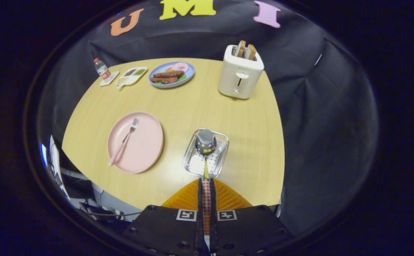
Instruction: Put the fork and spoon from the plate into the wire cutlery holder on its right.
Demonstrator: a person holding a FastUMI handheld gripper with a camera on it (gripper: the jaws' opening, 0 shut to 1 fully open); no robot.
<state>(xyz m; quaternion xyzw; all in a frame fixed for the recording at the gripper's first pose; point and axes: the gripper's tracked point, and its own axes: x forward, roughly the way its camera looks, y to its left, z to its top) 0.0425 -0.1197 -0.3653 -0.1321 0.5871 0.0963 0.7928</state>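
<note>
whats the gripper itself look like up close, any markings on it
The gripper has a dark, boxy body with round screw holes, and two square black-and-white tag markers, one by the base of each finger. Its two fingers are narrow and straight, pressed close together. Ribbed, fan-shaped pieces flare out on either side of them.

the tool [206, 185], clamped on the spoon [205, 142], is held above the wire holder [192, 164]. open surface [192, 106] is seen at 12 o'clock up to the toaster [240, 73] at 1. at 10 o'clock the pink plate [146, 142] with the fork [124, 140] is found, bare surface between.
</note>
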